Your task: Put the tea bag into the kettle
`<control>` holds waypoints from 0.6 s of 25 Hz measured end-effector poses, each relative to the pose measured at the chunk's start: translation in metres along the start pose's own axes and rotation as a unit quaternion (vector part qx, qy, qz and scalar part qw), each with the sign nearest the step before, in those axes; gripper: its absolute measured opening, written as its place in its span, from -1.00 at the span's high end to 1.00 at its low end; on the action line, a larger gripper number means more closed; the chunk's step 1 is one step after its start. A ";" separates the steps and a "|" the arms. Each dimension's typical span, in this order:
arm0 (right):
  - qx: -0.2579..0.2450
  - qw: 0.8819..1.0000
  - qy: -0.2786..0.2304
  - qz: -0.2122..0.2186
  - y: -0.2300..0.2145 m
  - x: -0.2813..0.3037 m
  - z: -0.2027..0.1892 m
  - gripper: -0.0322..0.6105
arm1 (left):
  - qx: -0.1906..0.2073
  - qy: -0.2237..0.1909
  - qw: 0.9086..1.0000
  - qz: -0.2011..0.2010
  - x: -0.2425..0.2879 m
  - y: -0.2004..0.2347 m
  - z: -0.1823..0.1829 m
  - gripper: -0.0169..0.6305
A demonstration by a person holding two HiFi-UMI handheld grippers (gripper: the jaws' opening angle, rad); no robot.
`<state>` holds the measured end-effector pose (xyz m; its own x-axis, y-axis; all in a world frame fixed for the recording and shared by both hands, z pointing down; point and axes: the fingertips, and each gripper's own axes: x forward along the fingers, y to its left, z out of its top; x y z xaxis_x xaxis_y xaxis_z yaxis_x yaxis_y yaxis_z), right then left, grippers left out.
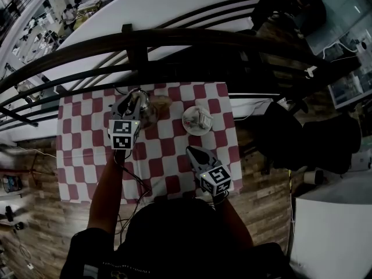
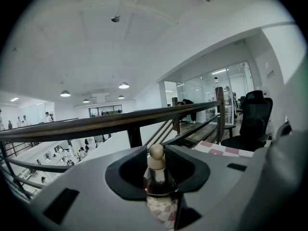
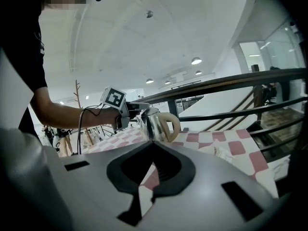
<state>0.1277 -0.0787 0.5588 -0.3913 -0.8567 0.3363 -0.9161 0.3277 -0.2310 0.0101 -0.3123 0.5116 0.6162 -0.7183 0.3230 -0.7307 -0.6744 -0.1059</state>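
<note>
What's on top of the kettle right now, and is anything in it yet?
A lid with a pale round knob sits on the kettle, the knob between the left gripper's parted jaws. The lid covers the inside, so its contents cannot be seen.

We record: kettle polished glossy metal; its knob smooth, pale, wood-like. Cloth matt checked fabric. Left tool and right tool matt grey plastic. Floor wood planks, dull.

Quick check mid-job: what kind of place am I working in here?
Probably a mezzanine in an open-plan office or lab: the checkered table stands against a dark railing overlooking people at desks on a lower floor, with an office chair and glass-walled rooms alongside.
</note>
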 end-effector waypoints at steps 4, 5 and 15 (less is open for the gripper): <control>0.001 1.000 0.001 0.006 0.004 0.001 0.001 0.86 | -0.013 -0.006 1.000 -0.006 -0.009 0.000 0.003 0.57; 0.002 1.000 -0.001 0.007 0.005 0.001 0.003 0.86 | -0.013 -0.009 1.000 -0.006 -0.012 -0.001 0.003 0.57; -0.013 0.999 -0.031 0.029 0.031 -0.016 0.032 0.86 | -0.025 -0.035 0.998 -0.043 -0.104 -0.037 0.003 0.73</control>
<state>0.1083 -0.0679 0.5168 -0.4381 -0.8585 0.2665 -0.8945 0.3870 -0.2240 -0.0260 -0.2128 0.4789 0.6948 -0.6701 0.2613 -0.6875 -0.7255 -0.0326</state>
